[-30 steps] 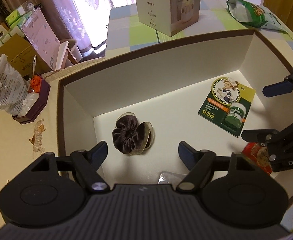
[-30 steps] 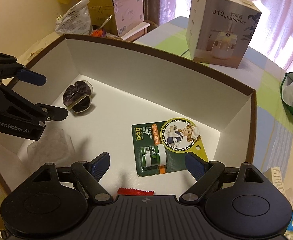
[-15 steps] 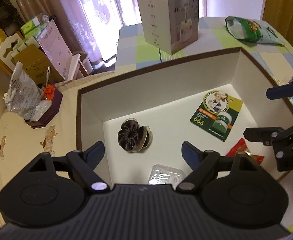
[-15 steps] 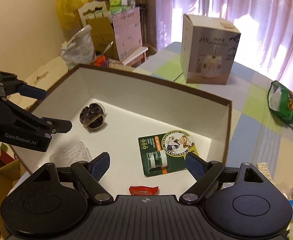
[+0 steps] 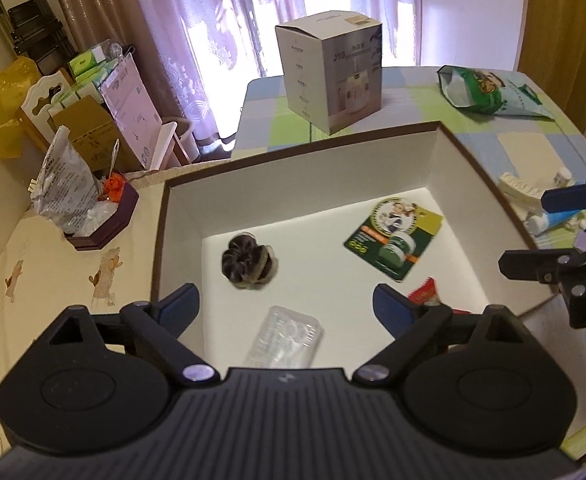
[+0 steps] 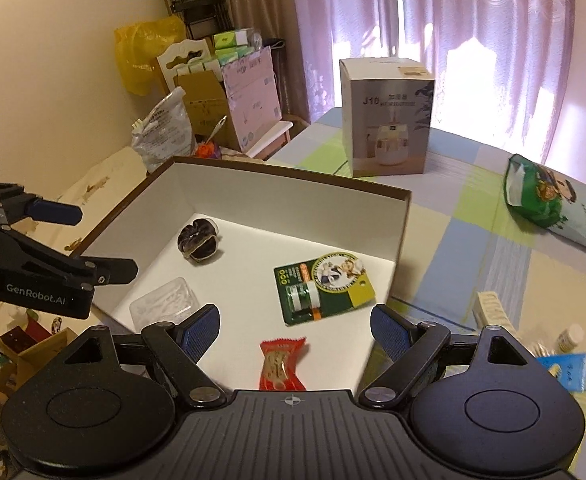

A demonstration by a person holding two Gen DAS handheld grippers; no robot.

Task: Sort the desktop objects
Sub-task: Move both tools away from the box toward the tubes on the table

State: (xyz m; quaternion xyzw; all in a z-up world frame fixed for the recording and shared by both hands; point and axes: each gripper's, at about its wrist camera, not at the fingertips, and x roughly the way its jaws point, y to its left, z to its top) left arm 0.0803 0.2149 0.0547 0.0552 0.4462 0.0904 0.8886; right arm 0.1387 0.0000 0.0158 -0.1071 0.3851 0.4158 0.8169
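Note:
A shallow white box with a brown rim (image 5: 305,148) (image 6: 293,174) sits on the table. Inside lie a dark brown scrunchie (image 5: 249,260) (image 6: 197,239), a green blister card with a small jar (image 5: 393,236) (image 6: 323,288), a clear plastic case (image 5: 285,338) (image 6: 163,304) and a red snack packet (image 5: 425,292) (image 6: 281,362). My left gripper (image 5: 287,306) (image 6: 105,242) is open and empty above the box's near left side. My right gripper (image 6: 295,328) (image 5: 533,232) is open and empty above the near right side.
A white humidifier carton (image 5: 329,68) (image 6: 389,116) and a green snack bag (image 5: 489,90) (image 6: 549,200) lie on the checked tablecloth behind the box. Small tubes, bottles and boxes (image 5: 549,208) (image 6: 549,344) lie right of the box. Bags and cartons (image 5: 77,160) crowd the left.
Both grippers have risen and pulled back from the box, staying open. More of the table and room now shows. The objects in the box have not moved.

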